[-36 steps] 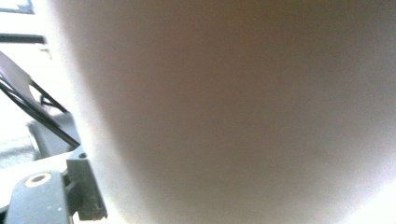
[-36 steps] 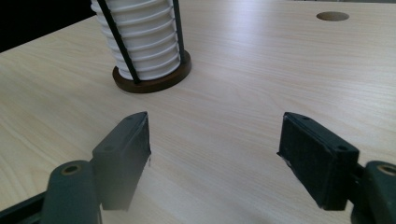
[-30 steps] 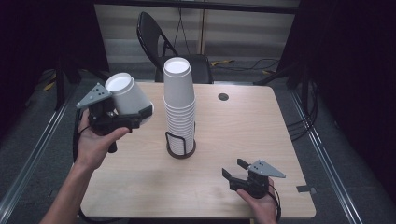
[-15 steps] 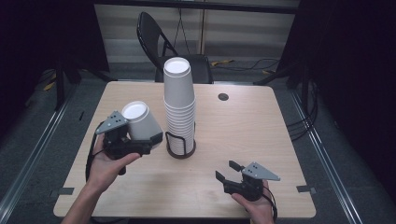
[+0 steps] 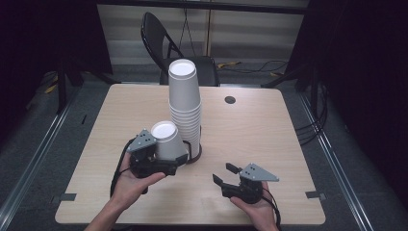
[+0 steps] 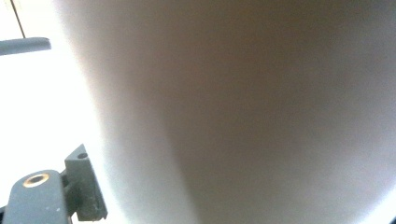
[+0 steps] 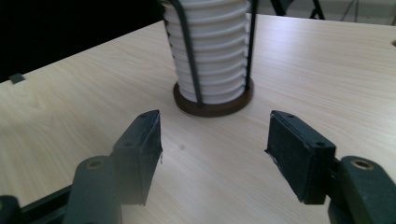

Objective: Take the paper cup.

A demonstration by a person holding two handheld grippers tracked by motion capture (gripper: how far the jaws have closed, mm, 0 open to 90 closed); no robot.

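A tall stack of white paper cups [image 5: 184,103] stands upside down in a dark wire holder [image 5: 195,155] at the middle of the table. Low on the stack's near left, my left gripper [image 5: 174,161] is shut on a single white cup [image 5: 167,139], bottom up and tilted. That cup's wall [image 6: 243,112] looms close in the left gripper view, beside one finger [image 6: 86,191]. My right gripper [image 5: 224,173] sits low at the near right, open, pointing at the holder's base [image 7: 212,105]. Its jaws [image 7: 215,140] have just been closing, with nothing between them.
The light wooden table [image 5: 269,130] has a round cable hole [image 5: 230,100] at the back right. A black folding chair [image 5: 159,33] stands behind the far edge. Dark floor and rails run along both sides.
My left hand has carried the single cup down and toward the near right, to beside the stack's base. The right gripper has shifted slightly left and its jaws have narrowed.
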